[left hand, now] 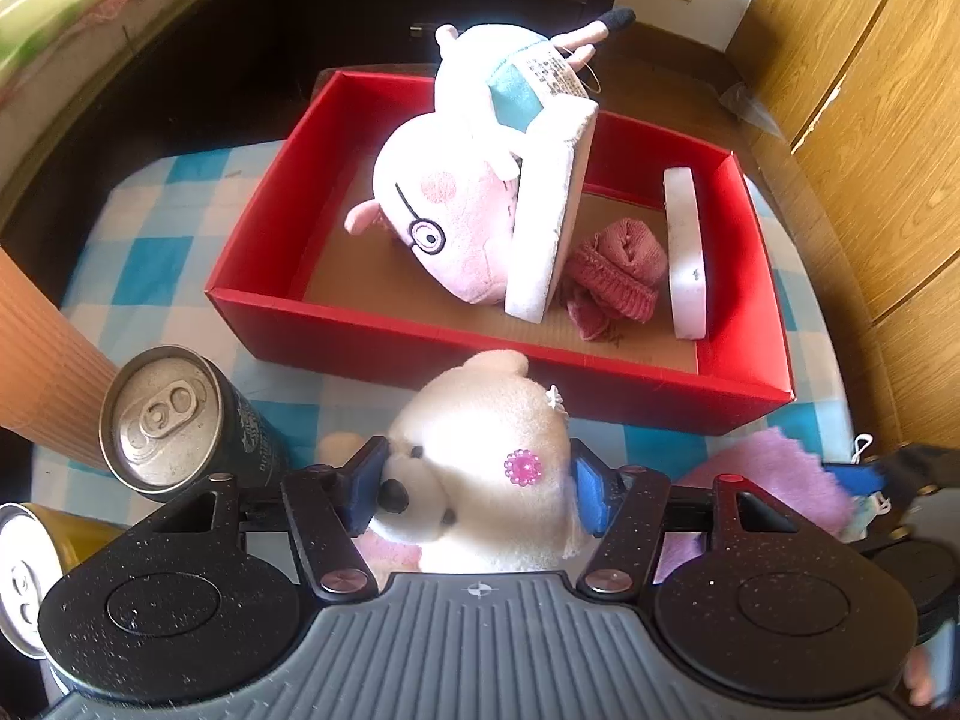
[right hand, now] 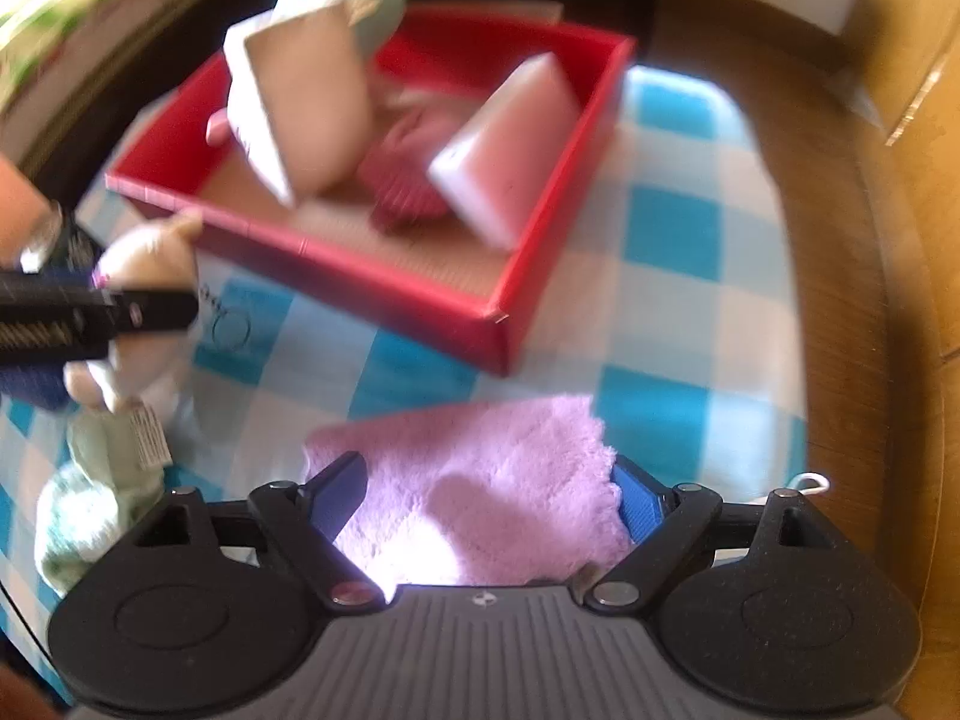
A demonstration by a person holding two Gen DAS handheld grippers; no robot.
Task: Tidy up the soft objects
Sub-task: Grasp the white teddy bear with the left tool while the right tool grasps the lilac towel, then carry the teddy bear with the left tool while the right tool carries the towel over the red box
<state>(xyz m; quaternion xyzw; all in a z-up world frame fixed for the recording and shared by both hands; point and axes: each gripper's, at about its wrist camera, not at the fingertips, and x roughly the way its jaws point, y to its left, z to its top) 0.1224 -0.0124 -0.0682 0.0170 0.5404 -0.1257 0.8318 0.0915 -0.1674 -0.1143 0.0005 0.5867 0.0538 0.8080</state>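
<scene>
Left wrist view: white plush dog (left hand: 480, 456) clamped at the head between the left gripper (left hand: 477, 489) fingers, just before the red box (left hand: 372, 336) on the checked desk (left hand: 150, 252). Right wrist view: right gripper (right hand: 489, 504) fingers spread wide around a lilac towel (right hand: 474, 480) lying flat, not gripped. Already boxed: pink pig plush (left hand: 450, 204), two white sponges, rolled pink socks (left hand: 606, 276); seemingly outstanding: dog, towel, green plush (right hand: 102, 480); cans (left hand: 174, 420) stay.

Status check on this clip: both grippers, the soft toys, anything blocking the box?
Left gripper shut on white bear. Right gripper open around purple cloth. Red box ahead, half full. Cans left, not blocking.
</scene>
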